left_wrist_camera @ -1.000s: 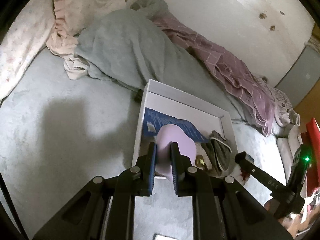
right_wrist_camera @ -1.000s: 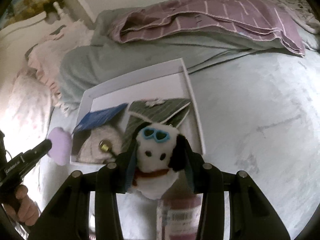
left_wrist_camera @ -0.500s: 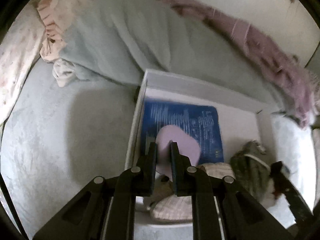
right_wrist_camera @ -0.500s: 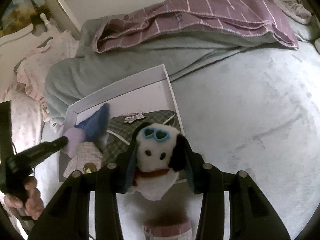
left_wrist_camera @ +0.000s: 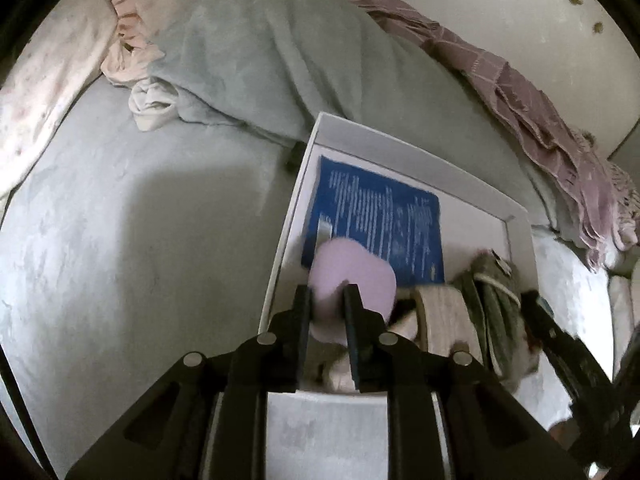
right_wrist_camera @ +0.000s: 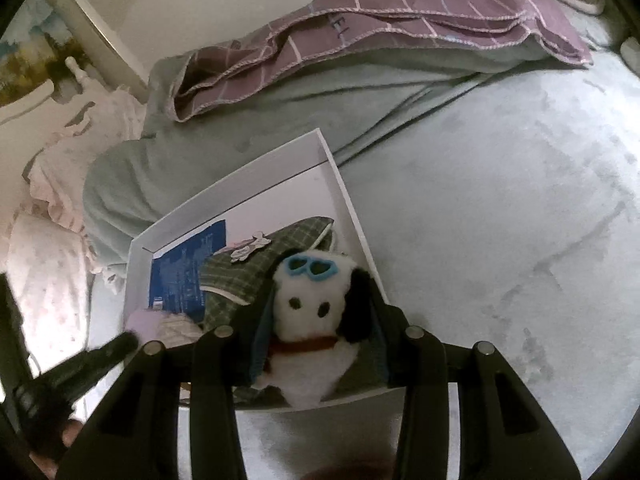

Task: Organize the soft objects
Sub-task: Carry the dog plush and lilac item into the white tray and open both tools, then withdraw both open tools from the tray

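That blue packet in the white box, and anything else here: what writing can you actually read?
Blue packet: rows of white print, too small and blurred to read.
Purple checked blanket: stitched letters, perhaps "EL"; the rest is hidden in a fold.
Nothing else bears readable text.

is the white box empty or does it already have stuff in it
Not empty. The white box already holds a blue packet, a green plaid cloth item and a pale checked one.

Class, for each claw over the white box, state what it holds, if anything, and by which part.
Left claw: the lilac soft pad, by its near edge, jaws just opening. Right claw: the plush dog, by the sides of its head.
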